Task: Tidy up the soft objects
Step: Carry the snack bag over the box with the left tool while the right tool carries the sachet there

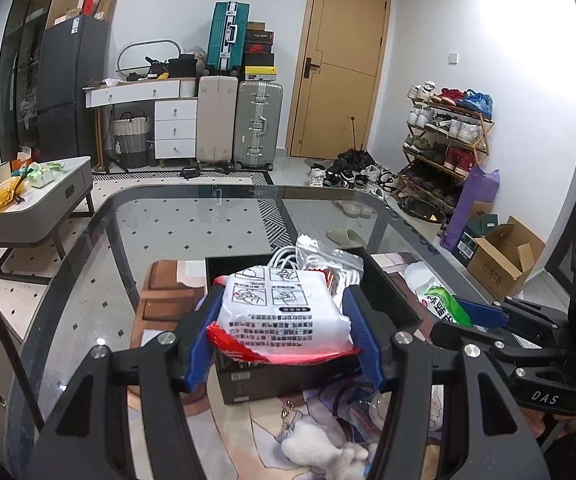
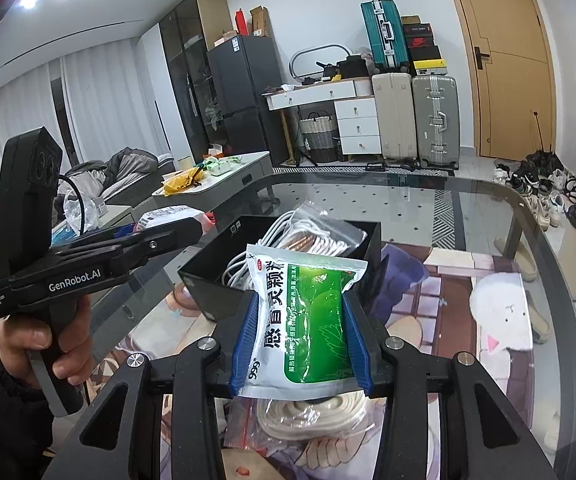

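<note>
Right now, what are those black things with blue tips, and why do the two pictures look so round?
Those are hand-held claws; a person squeezes one in each hand. Each claw carries a wide, bulging camera looking along its fingers, so each picture is one claw's own view. The left claw pinches a white and red packet above a black box. The right claw pinches a green and white pouch. The box sits on a glass table and already holds a bagged white cable. Below the right claw lies a bag of coiled white cord, and a fluffy white keychain toy lies below the left claw.
</note>
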Demonstrator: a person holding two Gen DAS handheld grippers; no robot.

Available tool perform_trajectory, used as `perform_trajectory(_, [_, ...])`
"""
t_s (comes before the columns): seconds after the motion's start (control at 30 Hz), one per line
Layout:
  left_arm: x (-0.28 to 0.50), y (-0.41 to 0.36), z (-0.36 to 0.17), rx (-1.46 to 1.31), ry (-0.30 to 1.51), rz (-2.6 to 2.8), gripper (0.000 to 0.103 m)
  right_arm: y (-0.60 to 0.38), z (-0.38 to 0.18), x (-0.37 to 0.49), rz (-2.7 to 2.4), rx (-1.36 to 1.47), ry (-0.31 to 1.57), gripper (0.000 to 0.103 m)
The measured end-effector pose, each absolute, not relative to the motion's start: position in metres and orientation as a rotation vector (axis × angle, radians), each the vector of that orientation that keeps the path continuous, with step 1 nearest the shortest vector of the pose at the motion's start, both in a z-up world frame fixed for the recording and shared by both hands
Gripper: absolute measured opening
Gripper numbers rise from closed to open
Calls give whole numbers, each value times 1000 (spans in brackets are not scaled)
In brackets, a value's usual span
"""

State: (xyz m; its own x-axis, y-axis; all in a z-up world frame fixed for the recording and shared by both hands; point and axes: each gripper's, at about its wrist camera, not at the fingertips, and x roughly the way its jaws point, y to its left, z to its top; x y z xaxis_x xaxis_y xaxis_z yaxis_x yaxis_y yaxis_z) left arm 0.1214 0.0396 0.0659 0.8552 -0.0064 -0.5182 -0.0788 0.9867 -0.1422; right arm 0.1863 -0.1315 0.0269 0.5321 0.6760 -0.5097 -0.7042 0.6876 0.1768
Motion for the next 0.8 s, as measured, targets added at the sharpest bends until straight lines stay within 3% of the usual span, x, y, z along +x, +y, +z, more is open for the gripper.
perform_trajectory(0.8, [156,58,59,-165,560,65,59,-93,37,228,803,-81,618,42])
